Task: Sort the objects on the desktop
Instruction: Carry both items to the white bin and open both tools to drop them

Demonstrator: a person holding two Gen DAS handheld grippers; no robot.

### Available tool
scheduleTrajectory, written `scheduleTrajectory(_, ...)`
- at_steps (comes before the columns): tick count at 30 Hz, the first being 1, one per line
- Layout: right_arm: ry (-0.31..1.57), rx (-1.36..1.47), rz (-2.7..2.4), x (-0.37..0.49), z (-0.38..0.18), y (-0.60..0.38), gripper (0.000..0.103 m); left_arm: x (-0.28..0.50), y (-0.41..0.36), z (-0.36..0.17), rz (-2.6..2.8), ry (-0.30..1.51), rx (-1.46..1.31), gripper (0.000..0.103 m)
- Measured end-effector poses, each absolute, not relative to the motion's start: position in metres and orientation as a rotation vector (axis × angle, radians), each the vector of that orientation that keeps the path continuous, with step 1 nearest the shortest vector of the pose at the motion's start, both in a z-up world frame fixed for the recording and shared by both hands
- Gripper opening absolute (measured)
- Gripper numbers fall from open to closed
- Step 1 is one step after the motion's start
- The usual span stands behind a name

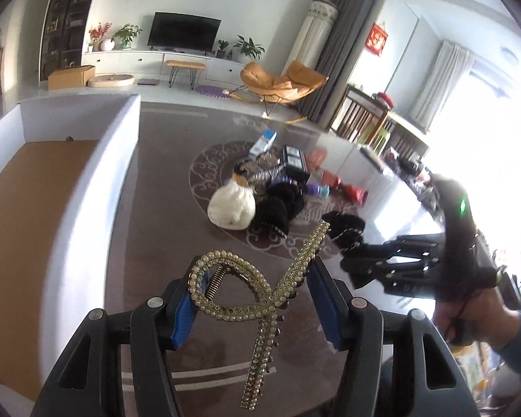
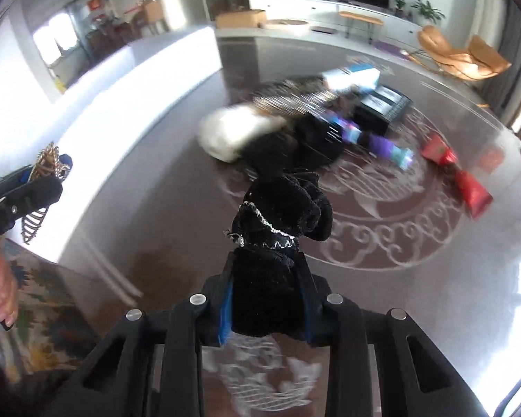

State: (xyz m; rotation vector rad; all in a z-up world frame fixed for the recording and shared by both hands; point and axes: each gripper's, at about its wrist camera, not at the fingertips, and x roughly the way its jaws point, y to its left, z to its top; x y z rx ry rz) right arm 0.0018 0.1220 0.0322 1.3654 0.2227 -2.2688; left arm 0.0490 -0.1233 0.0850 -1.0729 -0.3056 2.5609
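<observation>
Jaws on the left gripper (image 1: 250, 299) half closed around a pearly gold hair clip (image 1: 257, 295), blue pads (image 1: 182, 319) pressing both sides of its loop. Held up off the dark table (image 1: 156, 180), long tail of the clip hanging down past the fingers, likely so nothing drags or snags on the way. Seems meant for the white box (image 1: 87, 187) with the brown floor, just beside on the left, wide open at the top. Pointing forward and down, tipped a little to one side.

Still waiting in the middle of the table: a pile of small things, with a white fluffy ball (image 1: 231, 208), black fuzzy hair ties (image 1: 278, 208), a blue and white carton (image 1: 264, 140) and red packets (image 2: 469, 187) farther right. Blurry in the right wrist view, so small bits hard to tell.

Jaws on the right gripper (image 2: 265, 309) nearly shut, squeezing a black velvet scrunchie (image 2: 278, 215) with a thin silver trim. Soft cloth bunched tight between the pads, top part puffing out above, so a firm pinch makes sense to stop slipping. Lifted clear of the table too, near the pile. Pointing steeply down, held by a hand (image 1: 469, 316) in a blue sleeve.

Both hands full at once, probably to sort two things in one go.
</observation>
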Motion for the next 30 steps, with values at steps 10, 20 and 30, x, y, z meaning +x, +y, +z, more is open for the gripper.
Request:
scheduleTrajectory(10,0.26,1.141,-2.121,0.012,0.112,-0.001,0.031,0.069,-0.256,0.156,2.802,-0.376,-1.016,0.058)
scheduleTrajectory(20,0.291,1.01,-1.922,0.035,0.13,-0.158,0.031,0.066,-0.357,0.105,2.961,-0.471,-1.288,0.058)
scheduleTrajectory(30,0.633,1.06,-1.927,0.054,0.038,-0.23,0.085,0.033,-0.358,0.032,2.957,0.002,-1.762,0.097)
